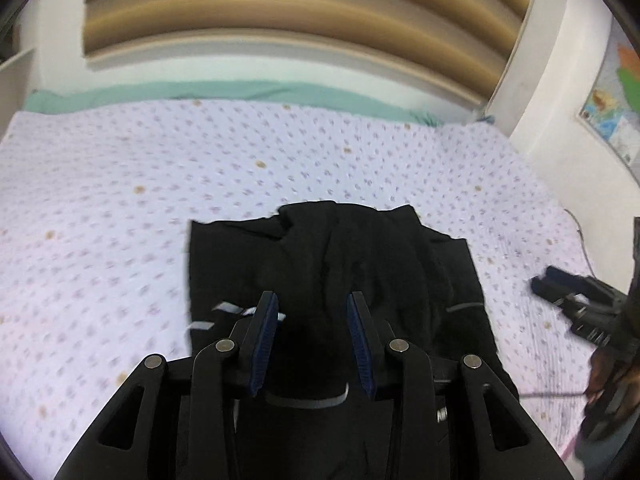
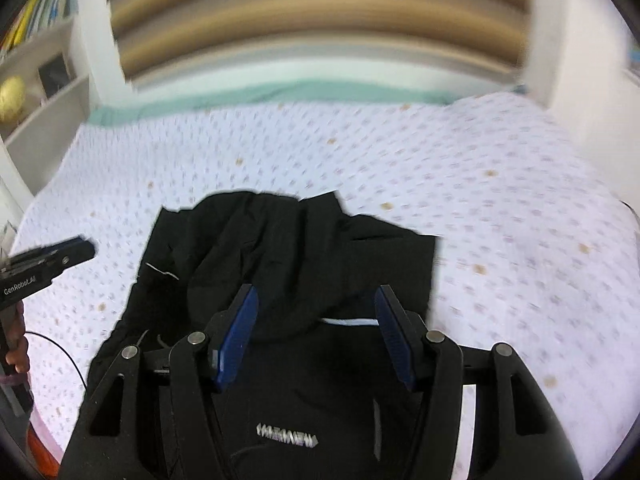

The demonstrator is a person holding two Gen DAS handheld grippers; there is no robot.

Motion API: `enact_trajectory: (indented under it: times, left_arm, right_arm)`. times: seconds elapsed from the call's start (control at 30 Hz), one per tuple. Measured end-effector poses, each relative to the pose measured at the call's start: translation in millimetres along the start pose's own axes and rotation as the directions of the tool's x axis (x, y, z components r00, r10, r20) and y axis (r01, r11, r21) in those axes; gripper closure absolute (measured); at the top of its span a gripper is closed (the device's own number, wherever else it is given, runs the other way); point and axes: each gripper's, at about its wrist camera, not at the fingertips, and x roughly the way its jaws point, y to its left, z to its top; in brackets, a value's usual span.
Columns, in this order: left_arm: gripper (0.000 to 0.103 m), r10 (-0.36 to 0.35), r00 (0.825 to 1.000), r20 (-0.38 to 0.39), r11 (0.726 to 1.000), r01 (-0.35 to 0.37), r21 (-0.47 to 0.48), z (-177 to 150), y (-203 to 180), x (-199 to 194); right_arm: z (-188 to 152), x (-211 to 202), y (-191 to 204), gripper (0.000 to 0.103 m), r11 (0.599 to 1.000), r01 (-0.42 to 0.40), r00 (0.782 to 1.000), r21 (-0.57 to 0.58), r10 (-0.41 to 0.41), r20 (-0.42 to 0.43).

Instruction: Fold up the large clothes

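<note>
Left gripper (image 1: pixel 314 300): blue ribbed pads (image 1: pixel 267 336) on black angular fingers, parted, nothing pinched between them, only dark cloth seen below in the gap. Right gripper (image 2: pixel 316 296): same blue ribbed pads (image 2: pixel 236 336), set wider apart, likewise gripping nothing. Black linkage arms with round silver pivot pins behind both pairs of fingers. Directly beneath and beyond both grippers: black garment (image 1: pixel 332 256), soft matte fabric, lying rumpled on the bed, bunched into folds at the far end, flatter nearer the cameras. Thin pale grey strips (image 1: pixel 304 400) noted on the cloth, one curved; a white blocky printed logo (image 2: pixel 286 436) near the bottom of the right wrist view, unreadable. Garment resting on a pale lilac bedspread (image 1: pixel 120 200), puckered texture, small purple dots and scattered tan spots. Band of teal sheet (image 1: pixel 200 90) along the far edge of the bedspread. Behind that, headboard (image 1: pixel 304 20) of padded tan horizontal ribs, blurred. White wall and pillar to either side; colourful map poster (image 1: pixel 612 112) at right in the left wrist view; white shelving (image 2: pixel 44 80) with books and a yellow round object at left in the right wrist view. Thin dark cable (image 2: pixel 60 348) trailing over the bedspread's near left edge.
</note>
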Motion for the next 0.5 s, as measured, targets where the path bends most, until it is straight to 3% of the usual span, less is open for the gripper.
enact_trajectory:
  times: [0.23, 0.37, 0.5]
  left_arm:
    - [0.065, 0.087, 0.996, -0.018, 0.995, -0.087, 0.043, -78, 37, -91]
    - [0.063, 0.105, 0.993, -0.061, 0.994, -0.105, 0.007, -131, 67, -127]
    - [0.054, 0.105, 0.985, -0.134, 0.99, -0.117, -0.085, -185, 103, -144]
  right_arm:
    - [-62, -130, -61, 0.041, 0.994, 0.094, 0.992, 0.055, -0.098, 0.074]
    - [-115, -192, -99, 0.04, 0.979, 0.165, 0.982, 0.123, -0.175, 0.073]
    - [-163, -243, -127, 0.036, 0.962, 0.24, 0.967, 0.127, -0.248, 0.053]
